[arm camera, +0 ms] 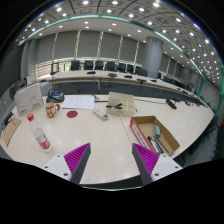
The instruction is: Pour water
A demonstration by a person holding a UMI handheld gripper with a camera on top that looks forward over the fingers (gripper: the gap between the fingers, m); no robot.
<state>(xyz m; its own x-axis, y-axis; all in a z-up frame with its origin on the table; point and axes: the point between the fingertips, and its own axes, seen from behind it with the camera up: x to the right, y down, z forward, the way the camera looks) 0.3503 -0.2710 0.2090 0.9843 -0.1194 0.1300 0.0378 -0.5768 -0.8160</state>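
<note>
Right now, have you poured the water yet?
Not yet. Nothing looks done: the bottle with the red cap stands upright on the table, off to the side of the fingers. The hand-held gripper is open and holds nothing. Still left: grab the bottle, carry it to the mug beyond it, and pour.

So the claw (111, 160) is hanging open over a big pale bench (100, 140), nothing between its pink pads (76, 156). Off to the left ahead there's a clear bottle with a red cap (39, 136), further back a red mug (52, 109) and a red lid (72, 114). An open cardboard box (155, 133) sits to the right.
</note>
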